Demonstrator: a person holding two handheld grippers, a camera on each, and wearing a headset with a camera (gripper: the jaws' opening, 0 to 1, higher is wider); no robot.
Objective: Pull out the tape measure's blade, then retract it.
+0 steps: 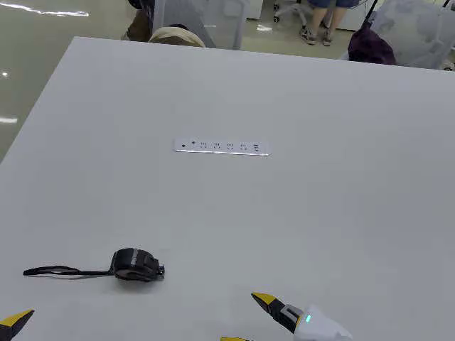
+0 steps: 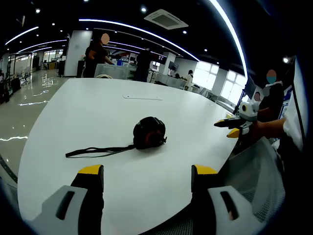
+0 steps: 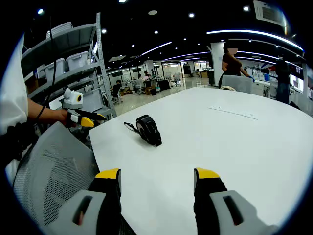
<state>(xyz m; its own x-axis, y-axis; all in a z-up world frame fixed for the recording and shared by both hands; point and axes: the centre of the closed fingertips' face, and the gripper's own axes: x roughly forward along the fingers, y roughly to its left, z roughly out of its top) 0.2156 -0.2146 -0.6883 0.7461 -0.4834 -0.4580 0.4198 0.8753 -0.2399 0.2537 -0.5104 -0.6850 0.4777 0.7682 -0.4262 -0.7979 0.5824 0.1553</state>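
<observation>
On your left gripper [image 2: 147, 171] the 2 yellow-tipped fingers [image 2: 91, 170] stand wide apart and hold nothing, with bare tabletop showing between them. Your right gripper [image 3: 158, 174] is the same: its 2 fingers are spread and empty. Both grippers hover low by the near edge of the white table [image 1: 320, 185], well apart from each other. In the head view the left one is at the bottom-left corner and the right one at the bottom, right of centre. In the left gripper view the right gripper shows off to the right, held in your right hand [image 2: 264, 128].

The tape measure [image 1: 135, 264] lies on the table between the 2 grippers and a little beyond them, touched by neither. It is a black, rounded case. A thin black strap [image 1: 60, 271] runs from it along the tabletop toward your left side, lying flat and slightly wavy. At the case's opposite end a small tab [image 1: 162, 268] sits tight against the body.

Farther across the table, well apart from the tape measure, a white power strip [image 1: 221, 146] lies flat with its row of sockets facing up. A grey mesh chair back [image 3: 49, 166] sits at the table's near edge in both gripper views. Beyond the far edge, people [image 2: 95, 54] stand among other workbenches.
</observation>
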